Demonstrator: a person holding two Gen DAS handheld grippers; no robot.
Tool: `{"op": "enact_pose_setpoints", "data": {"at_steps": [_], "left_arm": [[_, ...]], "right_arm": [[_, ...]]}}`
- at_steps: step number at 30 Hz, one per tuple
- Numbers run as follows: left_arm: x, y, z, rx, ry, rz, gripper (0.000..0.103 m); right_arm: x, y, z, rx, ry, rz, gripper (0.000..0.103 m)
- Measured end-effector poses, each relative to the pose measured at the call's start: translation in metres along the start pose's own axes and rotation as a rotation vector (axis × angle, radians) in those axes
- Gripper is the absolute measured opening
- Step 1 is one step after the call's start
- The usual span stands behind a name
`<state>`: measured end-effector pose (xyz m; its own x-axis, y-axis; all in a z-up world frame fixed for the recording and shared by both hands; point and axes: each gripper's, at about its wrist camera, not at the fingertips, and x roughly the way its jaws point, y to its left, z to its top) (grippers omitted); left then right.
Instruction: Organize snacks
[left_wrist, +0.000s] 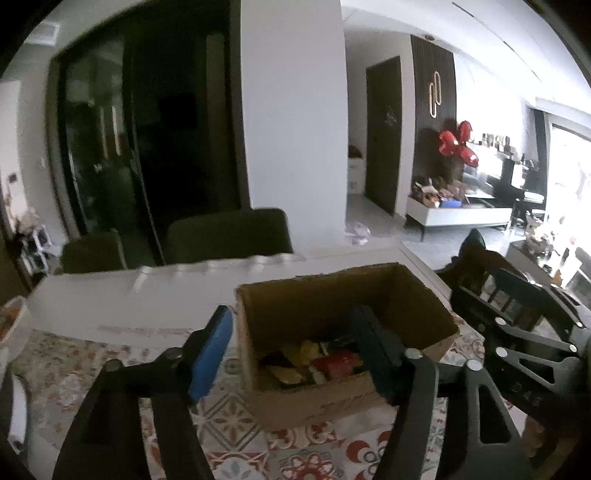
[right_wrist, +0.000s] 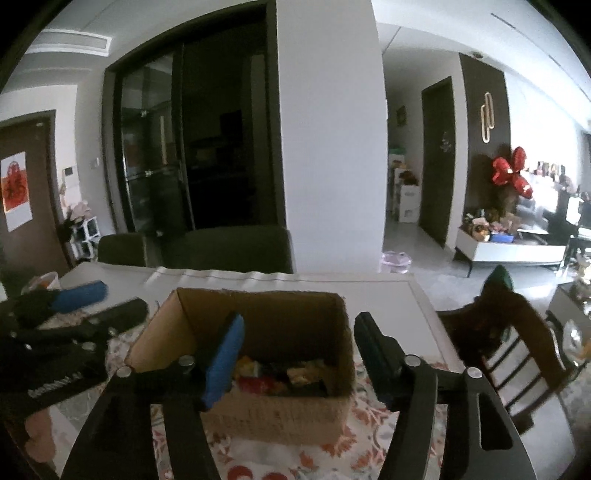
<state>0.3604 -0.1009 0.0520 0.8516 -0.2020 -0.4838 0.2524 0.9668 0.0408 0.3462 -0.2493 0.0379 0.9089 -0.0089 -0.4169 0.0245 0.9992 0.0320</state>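
Observation:
An open cardboard box (left_wrist: 417, 295) stands on the patterned tablecloth, with several snack packets (left_wrist: 317, 363) in red, yellow and dark wrappers at its bottom. It also shows in the right wrist view (right_wrist: 280, 410), snacks (right_wrist: 280, 374) inside. My left gripper (left_wrist: 291, 332) is open and empty, its fingers straddling the box's left wall from above. My right gripper (right_wrist: 299, 334) is open and empty, straddling the box's right wall. The right gripper shows at the right edge of the left wrist view (left_wrist: 517, 332); the left gripper shows at the left of the right wrist view (right_wrist: 74, 302).
The table (left_wrist: 147, 299) has a white far part and a floral cloth (left_wrist: 236, 421) near me. Dark chairs (left_wrist: 229, 232) stand behind it, a wooden chair (right_wrist: 517, 343) at its right. A bowl (left_wrist: 11, 321) sits at the far left.

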Motion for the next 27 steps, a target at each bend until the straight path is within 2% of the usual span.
{"op": "enact_pose_setpoints", "data": {"at_steps": [2,5,16,18,27], "left_arm": [[-0.016,0.0,-0.006,0.01,-0.032,0.022,0.079],[-0.042,-0.001,-0.015,0.018,-0.076,0.043,0.085],[-0.124,-0.002,-0.053,0.026,-0.169,0.076,0.097],[-0.135,-0.002,-0.059,0.028,-0.174,0.074,0.101],[-0.184,-0.005,-0.085,0.028,-0.191,0.082,0.103]], "right_arm": [[-0.011,0.002,-0.003,0.007,-0.007,-0.02,0.075],[-0.031,0.002,-0.011,0.024,-0.013,-0.033,0.08],[-0.115,0.011,-0.04,0.042,-0.053,-0.08,0.084],[-0.127,0.011,-0.045,0.051,-0.058,-0.077,0.088],[-0.176,0.02,-0.067,0.046,-0.061,-0.081,0.089]]}}
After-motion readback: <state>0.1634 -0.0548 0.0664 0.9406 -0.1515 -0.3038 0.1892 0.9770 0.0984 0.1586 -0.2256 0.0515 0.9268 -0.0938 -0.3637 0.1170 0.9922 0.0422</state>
